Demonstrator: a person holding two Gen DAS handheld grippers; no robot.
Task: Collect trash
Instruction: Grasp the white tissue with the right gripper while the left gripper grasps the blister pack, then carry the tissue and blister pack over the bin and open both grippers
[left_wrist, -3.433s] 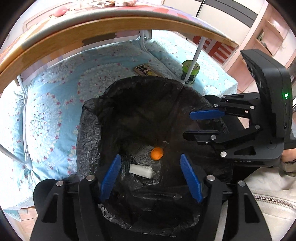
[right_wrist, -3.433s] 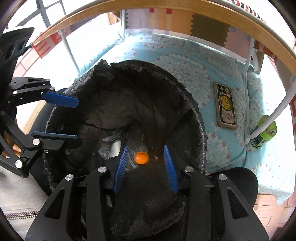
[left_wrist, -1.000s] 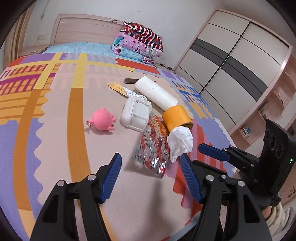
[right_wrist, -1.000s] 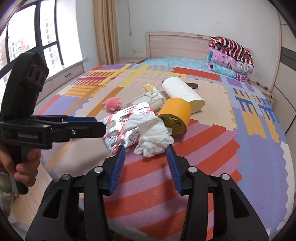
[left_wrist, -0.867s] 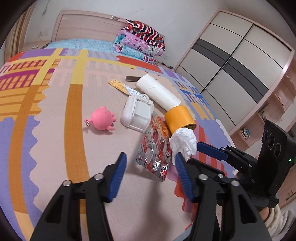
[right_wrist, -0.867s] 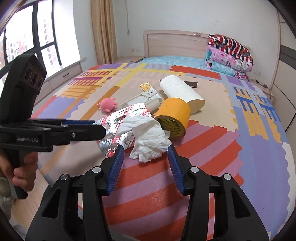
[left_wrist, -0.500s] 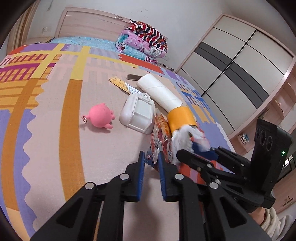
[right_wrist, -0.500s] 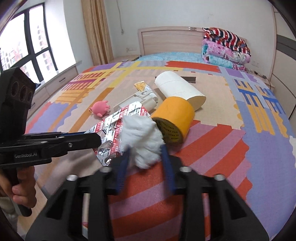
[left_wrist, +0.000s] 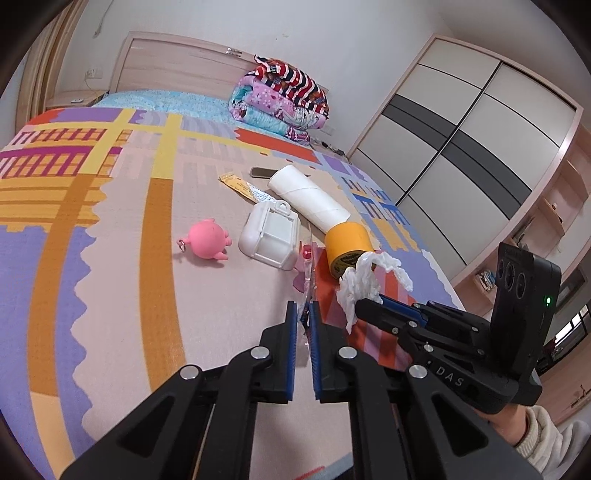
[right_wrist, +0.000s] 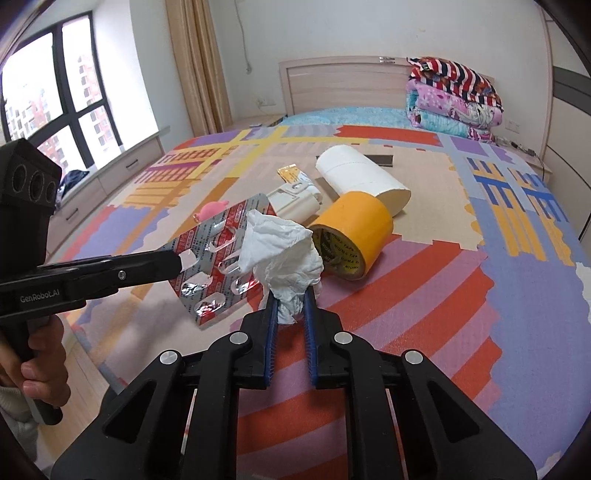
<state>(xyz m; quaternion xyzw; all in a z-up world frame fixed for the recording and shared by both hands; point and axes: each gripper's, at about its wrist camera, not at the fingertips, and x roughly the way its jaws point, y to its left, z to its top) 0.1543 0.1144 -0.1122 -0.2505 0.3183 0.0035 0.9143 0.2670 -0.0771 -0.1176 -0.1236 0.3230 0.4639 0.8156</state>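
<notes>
A silver-and-red blister pack (right_wrist: 218, 258) hangs tilted above the patterned mat, seen edge-on in the left wrist view (left_wrist: 308, 273). My left gripper (left_wrist: 302, 308) has its jaws closing, and the pads press on the pack's near edge; its tip (right_wrist: 177, 262) shows in the right wrist view. A crumpled white tissue (right_wrist: 280, 251) sits between the closing jaws of my right gripper (right_wrist: 289, 295), squeezed by the pads. In the left wrist view the tissue (left_wrist: 360, 284) sticks up from the right gripper (left_wrist: 373, 301).
Behind the held items lie a yellow tape roll (right_wrist: 351, 225), a white paper roll (right_wrist: 362, 177), a white plastic case (left_wrist: 269, 236), a pink toy (left_wrist: 207, 240) and a yellow sachet (left_wrist: 236, 184). Folded blankets (left_wrist: 284, 99) are stacked at the headboard. A wardrobe (left_wrist: 461, 147) stands right.
Both grippers left the black trash bag and came over the mat. Within the last second the left jaws closed on the blister pack, the right jaws on the tissue; the pack has tipped up.
</notes>
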